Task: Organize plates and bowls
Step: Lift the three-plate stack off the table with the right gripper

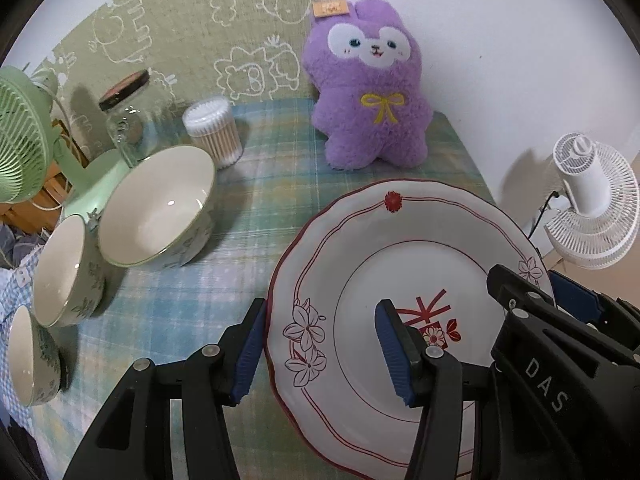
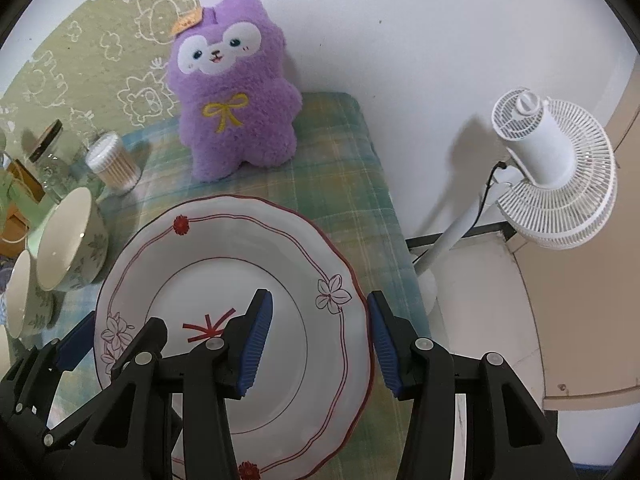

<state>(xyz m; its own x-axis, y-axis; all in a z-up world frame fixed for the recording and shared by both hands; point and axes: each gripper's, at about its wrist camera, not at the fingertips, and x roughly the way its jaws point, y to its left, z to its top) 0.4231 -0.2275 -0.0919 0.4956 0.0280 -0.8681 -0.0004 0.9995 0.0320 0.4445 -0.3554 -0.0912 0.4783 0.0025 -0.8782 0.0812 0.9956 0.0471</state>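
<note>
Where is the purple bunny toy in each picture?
Left wrist view: purple bunny sits top center, behind the plate.
Right wrist view: purple bunny sits upper left of center, behind the same plate.
Shared landmark: the white fan, at right in both.

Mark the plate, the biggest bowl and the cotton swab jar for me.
plate [image 2: 248, 240]: right wrist view, bare upper rim.
biggest bowl [image 1: 152, 216]: left wrist view, inner wall.
cotton swab jar [image 1: 218, 136]: left wrist view, side.
</note>
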